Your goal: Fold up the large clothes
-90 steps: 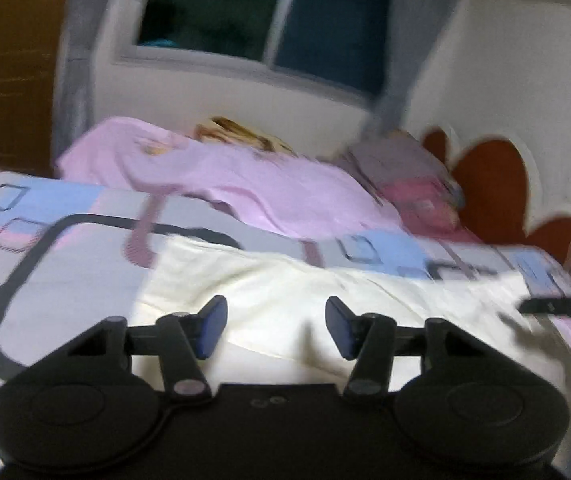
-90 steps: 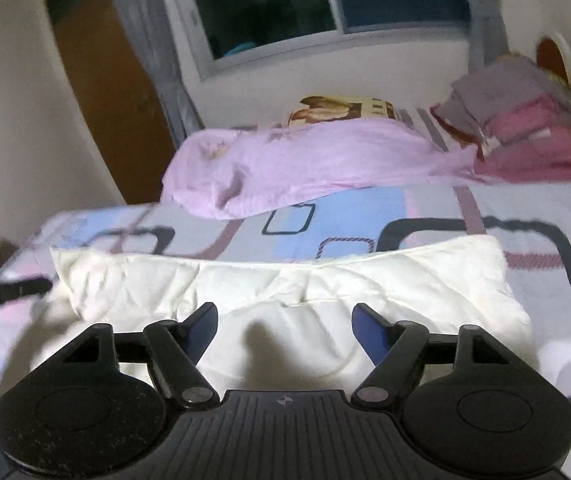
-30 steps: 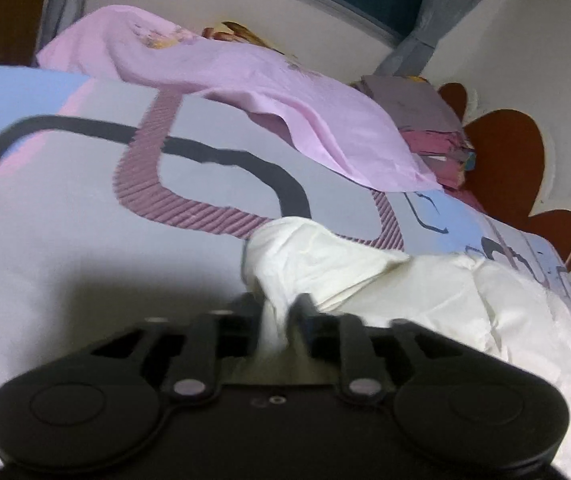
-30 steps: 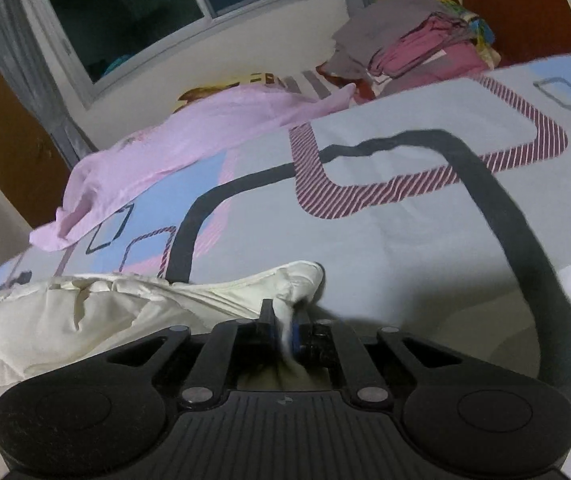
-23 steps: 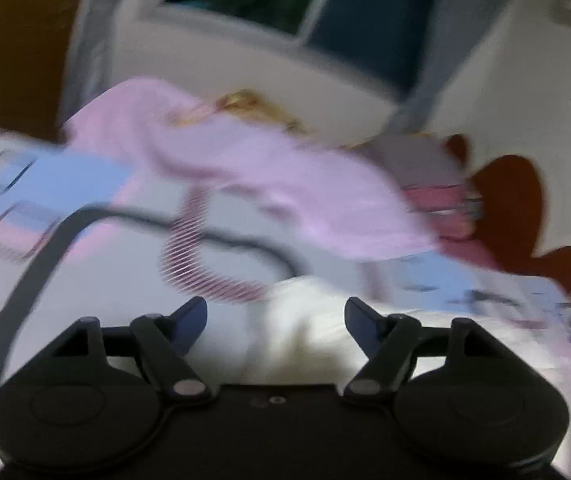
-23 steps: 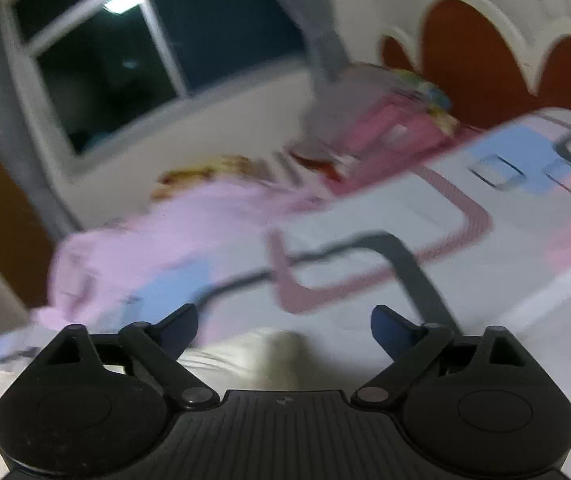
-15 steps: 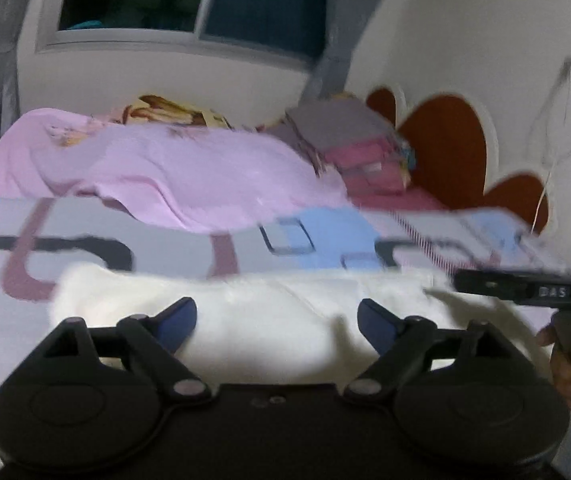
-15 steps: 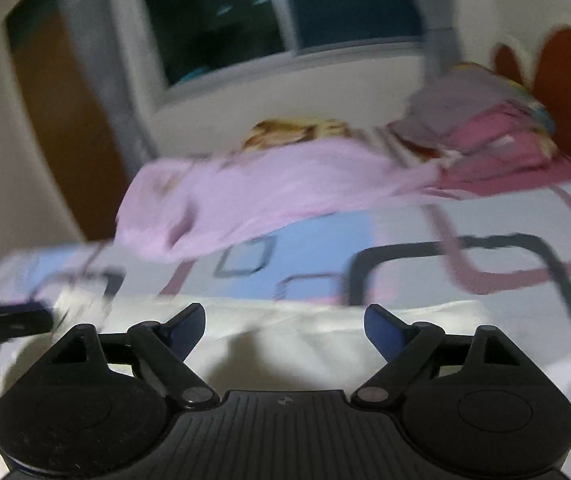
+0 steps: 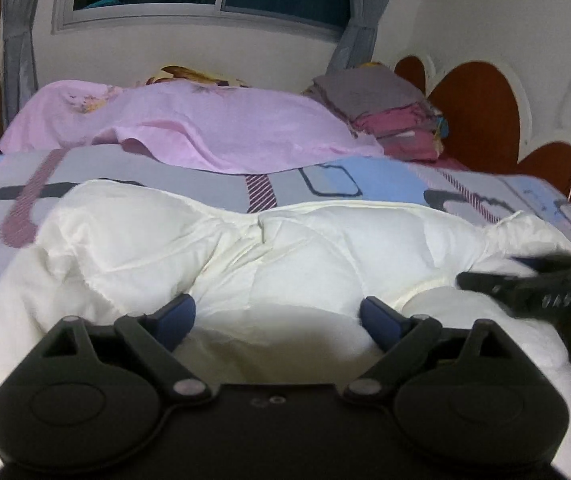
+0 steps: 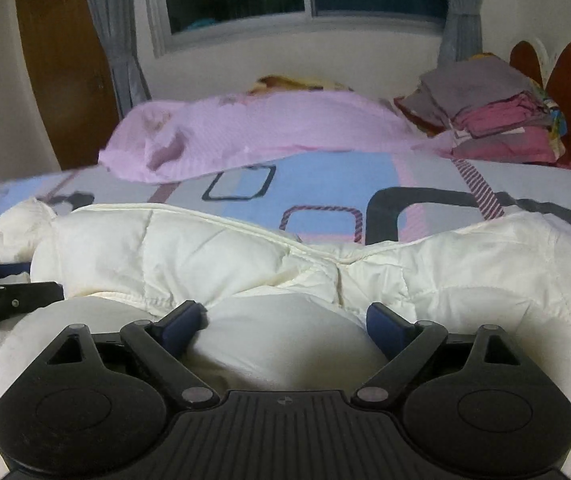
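A cream quilted padded garment [image 9: 285, 248] lies bunched across the near side of the bed; it also shows in the right wrist view [image 10: 285, 264]. My left gripper [image 9: 277, 320] is open and empty, its fingers over the garment's near fold. My right gripper [image 10: 285, 322] is open and empty, also over the near fold. The right gripper shows at the right edge of the left wrist view [image 9: 533, 284]. The left gripper shows at the left edge of the right wrist view [image 10: 5, 296].
The bed sheet [image 10: 325, 176] is patterned in blue, grey and pink. A pink cloth [image 9: 205, 128] lies across the far side. A stack of folded clothes [image 10: 493, 116] sits at the far right by the brown headboard [image 9: 481, 108]. A window and wall stand behind.
One second ago both grippers were shut on the cream garment's corners. They have let go, opened, and swung back over its near fold.
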Motion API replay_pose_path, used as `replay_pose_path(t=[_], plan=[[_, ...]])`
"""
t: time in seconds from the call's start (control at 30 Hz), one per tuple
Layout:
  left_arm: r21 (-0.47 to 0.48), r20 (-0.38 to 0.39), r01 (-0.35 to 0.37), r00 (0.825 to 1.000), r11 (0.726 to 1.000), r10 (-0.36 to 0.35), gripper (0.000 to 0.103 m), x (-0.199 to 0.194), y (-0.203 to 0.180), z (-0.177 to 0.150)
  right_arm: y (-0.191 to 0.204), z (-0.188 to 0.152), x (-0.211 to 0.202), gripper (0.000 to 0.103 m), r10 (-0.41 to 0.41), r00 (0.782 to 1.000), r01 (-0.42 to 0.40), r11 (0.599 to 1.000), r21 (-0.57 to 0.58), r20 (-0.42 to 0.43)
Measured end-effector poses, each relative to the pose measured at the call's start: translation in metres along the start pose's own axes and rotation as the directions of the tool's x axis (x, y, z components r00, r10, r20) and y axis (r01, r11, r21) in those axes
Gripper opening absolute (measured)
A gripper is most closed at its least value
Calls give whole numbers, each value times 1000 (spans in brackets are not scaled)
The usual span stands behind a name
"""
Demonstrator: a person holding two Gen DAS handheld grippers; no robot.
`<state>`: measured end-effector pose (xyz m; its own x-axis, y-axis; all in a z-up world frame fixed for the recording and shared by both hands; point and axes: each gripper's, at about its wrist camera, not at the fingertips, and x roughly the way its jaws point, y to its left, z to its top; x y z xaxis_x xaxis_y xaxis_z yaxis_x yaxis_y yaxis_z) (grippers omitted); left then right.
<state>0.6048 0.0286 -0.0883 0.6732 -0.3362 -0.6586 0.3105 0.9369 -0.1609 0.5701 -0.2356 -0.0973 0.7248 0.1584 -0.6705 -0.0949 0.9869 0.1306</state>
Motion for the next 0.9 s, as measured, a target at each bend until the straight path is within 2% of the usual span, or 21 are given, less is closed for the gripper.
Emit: replay_pose_path(t=[0.07,0.1,0.17,0.27,0.33,0.43,0.5,0.6,0.67,0.73,0.8,0.9], plan=[[-13,48,-3,999,1000,4,89,-32,-4,-4,0,-2,-44,89,43,993,-45,999,11,109],[-26,89,24,996,999,-21,95,-48,-7,-8,3,-4,-57,89,68,991,-69,998,5,118],[-13,131,56,990,998,-53,96,-69,-22,-20,15,-16,-69,89,73,991,-68,996,-52,108],[52,94,49,994,997,-53,95,-62,-48,-39,19,-33,-57,89,42,998,-39,997,-66,52],[97,64,-1,998,995,-5,96,-46,-54,-52,16,-46,-42,89,17,999,-14,997,-78,29],[72,72,1,997,997,-6,96,-42,-46,-56,12,-46,-41,88,18,1000,-17,998,-56,22],[64,75,-21,997,998,17,92,-57,-41,-52,3,-42,-64,88,9,997,-9,1000,7,76],[21,144,-87,986,996,83,102,-104,-21,-61,-33,-54,-114,89,20,988,-47,983,175,152],[-72,161,-123,978,990,134,103,-135,5,-75,-69,-78,-149,89,20,986,-75,940,333,166],[-236,155,-135,972,962,174,102,-168,35,-95,-97,-106,-179,89,-24,986,-56,889,455,167],[-383,162,-118,968,916,192,99,-196,57,-122,-122,-141,-204,89,-47,986,-54,814,578,158],[-540,164,-56,972,840,170,95,-219,72,-160,-141,-186,-222,89,-16,989,-94,690,718,145]])
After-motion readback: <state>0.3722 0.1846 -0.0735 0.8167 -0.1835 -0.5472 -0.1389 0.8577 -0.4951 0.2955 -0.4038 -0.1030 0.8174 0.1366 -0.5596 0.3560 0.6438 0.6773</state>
